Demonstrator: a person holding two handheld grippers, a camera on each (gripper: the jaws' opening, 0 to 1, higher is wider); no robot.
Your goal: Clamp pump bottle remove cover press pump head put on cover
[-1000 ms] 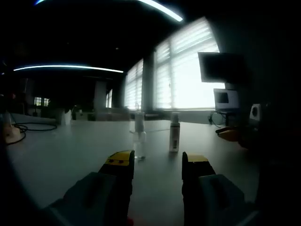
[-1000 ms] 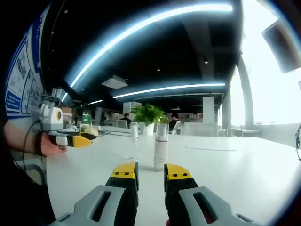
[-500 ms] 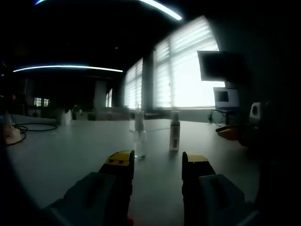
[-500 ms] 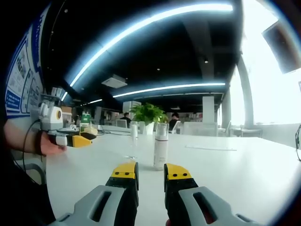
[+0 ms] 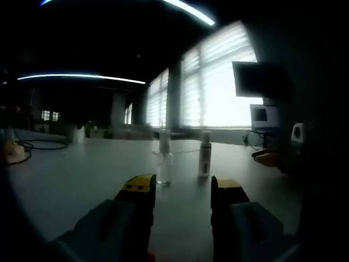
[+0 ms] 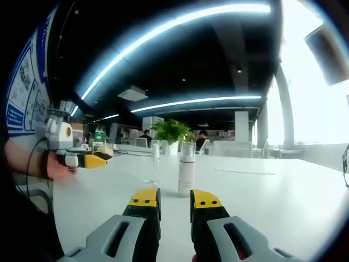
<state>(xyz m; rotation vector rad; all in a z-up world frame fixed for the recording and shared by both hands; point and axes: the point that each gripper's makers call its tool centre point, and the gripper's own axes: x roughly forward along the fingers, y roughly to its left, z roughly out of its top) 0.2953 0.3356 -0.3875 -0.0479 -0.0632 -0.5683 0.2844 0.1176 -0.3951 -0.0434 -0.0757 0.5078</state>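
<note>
Approach step: both claws, left (image 5: 181, 188) and right (image 6: 174, 202), agape and empty, face capped white bottle (image 6: 186, 170) mid-table (image 6: 262, 196) beside clear bottle (image 6: 155, 162); next, clamp it.

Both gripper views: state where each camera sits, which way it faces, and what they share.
Left gripper view: rides the left gripper, low over the table, facing bright windows; jaws apart.
Right gripper view: rides the right gripper, facing a plant and ceiling lights; the person's hand holds the left gripper at left.
Shared: white pump bottle and clear bottle.
</note>
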